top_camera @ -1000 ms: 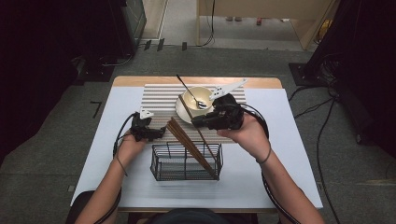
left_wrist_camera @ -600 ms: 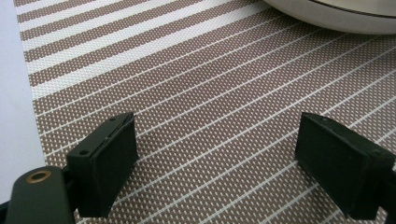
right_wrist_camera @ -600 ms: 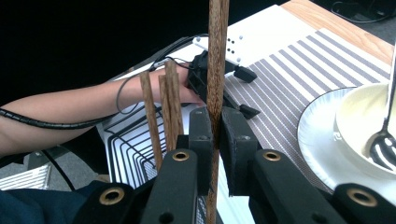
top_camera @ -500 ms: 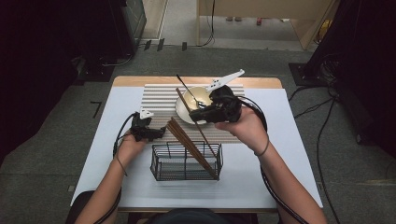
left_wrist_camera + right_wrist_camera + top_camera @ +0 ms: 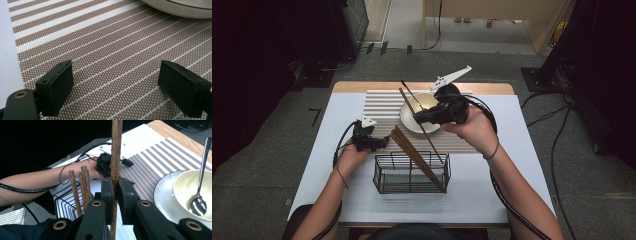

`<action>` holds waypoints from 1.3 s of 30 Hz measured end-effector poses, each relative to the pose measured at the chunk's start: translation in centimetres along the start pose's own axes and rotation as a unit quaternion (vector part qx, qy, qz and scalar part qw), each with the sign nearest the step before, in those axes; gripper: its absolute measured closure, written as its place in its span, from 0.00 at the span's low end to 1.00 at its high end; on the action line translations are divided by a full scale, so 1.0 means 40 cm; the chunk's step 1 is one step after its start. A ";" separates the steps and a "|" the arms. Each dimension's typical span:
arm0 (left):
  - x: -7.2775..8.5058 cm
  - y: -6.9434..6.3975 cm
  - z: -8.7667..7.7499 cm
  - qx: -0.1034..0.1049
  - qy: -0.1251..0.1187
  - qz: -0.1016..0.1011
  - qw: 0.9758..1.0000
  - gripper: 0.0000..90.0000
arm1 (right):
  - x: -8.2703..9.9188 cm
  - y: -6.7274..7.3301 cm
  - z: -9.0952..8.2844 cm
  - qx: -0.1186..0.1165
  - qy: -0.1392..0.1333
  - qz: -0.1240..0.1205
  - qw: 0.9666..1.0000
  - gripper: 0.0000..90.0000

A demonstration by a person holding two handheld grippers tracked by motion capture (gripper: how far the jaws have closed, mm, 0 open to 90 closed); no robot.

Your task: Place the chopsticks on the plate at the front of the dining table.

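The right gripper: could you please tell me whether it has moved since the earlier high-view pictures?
Yes. The right gripper, shut on a chopstick, has drifted up the picture, from the bowl's near rim to over the bowl.

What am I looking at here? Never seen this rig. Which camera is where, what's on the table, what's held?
No robot: a person holds a two-fingered gripper in each hand.

The high view looks down from above the person's side. The other two cameras ride on the grippers and look along their fingers.

On the table lie a striped placemat, a plate with a bowl and spoon in it, and a black wire basket with wooden chopsticks leaning in it.

The right gripper is shut on one chopstick, lifted above the basket. The left gripper rests open over the placemat, holding nothing.
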State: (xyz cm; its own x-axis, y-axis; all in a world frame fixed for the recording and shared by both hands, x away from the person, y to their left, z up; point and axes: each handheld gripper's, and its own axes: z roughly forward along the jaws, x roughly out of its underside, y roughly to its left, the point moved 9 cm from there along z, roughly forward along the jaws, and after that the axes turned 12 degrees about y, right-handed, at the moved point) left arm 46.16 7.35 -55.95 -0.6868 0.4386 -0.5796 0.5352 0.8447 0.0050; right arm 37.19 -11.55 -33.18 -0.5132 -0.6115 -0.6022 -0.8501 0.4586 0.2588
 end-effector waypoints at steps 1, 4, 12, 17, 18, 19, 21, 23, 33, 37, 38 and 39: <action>0.000 0.000 0.000 0.000 0.000 0.000 1.000 0.15 | -0.003 -0.001 0.000 -0.001 -0.001 0.000 1.000 0.94; 0.000 0.000 0.000 0.000 0.000 0.000 1.000 0.15 | -0.009 -0.007 -0.002 0.000 -0.002 0.000 1.000 0.94; 0.000 0.000 0.000 0.000 0.000 0.000 1.000 0.15 | -0.024 -0.020 -0.010 -0.001 -0.003 0.004 1.000 0.94; 0.000 0.000 0.000 0.000 0.000 0.000 1.000 0.15 | -0.040 -0.023 -0.019 0.001 -0.002 0.007 1.000 0.94; 0.000 0.000 0.000 0.000 0.000 0.000 1.000 0.15 | -0.041 -0.024 -0.021 0.001 -0.003 0.007 1.000 0.94; 0.000 0.000 0.000 0.000 -0.001 -0.001 1.000 0.15 | -0.044 -0.025 -0.025 0.002 -0.007 0.006 1.000 0.94; 0.000 0.000 0.000 0.000 0.000 -0.001 1.000 0.15 | -0.049 -0.027 -0.032 0.003 -0.011 0.008 1.000 0.94; 0.000 0.000 0.000 0.000 -0.001 -0.001 1.000 0.15 | -0.050 -0.029 -0.034 0.004 -0.012 0.008 1.000 0.94; 0.000 0.000 0.000 0.000 -0.001 -0.001 1.000 0.15 | -0.060 -0.058 -0.038 0.019 -0.008 0.013 1.000 0.94; 0.000 0.000 0.000 0.000 0.001 0.000 1.000 0.15 | -0.061 -0.069 -0.027 0.028 -0.003 0.011 1.000 0.94; 0.000 0.000 0.000 0.000 0.001 0.000 1.000 0.15 | -0.061 -0.072 -0.024 0.031 -0.002 0.010 0.999 0.94; 0.000 0.000 0.000 0.000 0.000 0.000 1.000 0.15 | -0.060 -0.078 -0.015 0.033 0.003 0.010 0.999 0.94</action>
State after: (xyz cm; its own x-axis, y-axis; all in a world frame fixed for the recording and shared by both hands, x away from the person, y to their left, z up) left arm 46.15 7.35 -55.95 -0.6871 0.4389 -0.5789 0.5354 0.8446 0.0048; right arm 41.01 -11.90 -32.10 -0.5306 -0.6054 -0.5933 -0.8303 0.5119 0.2202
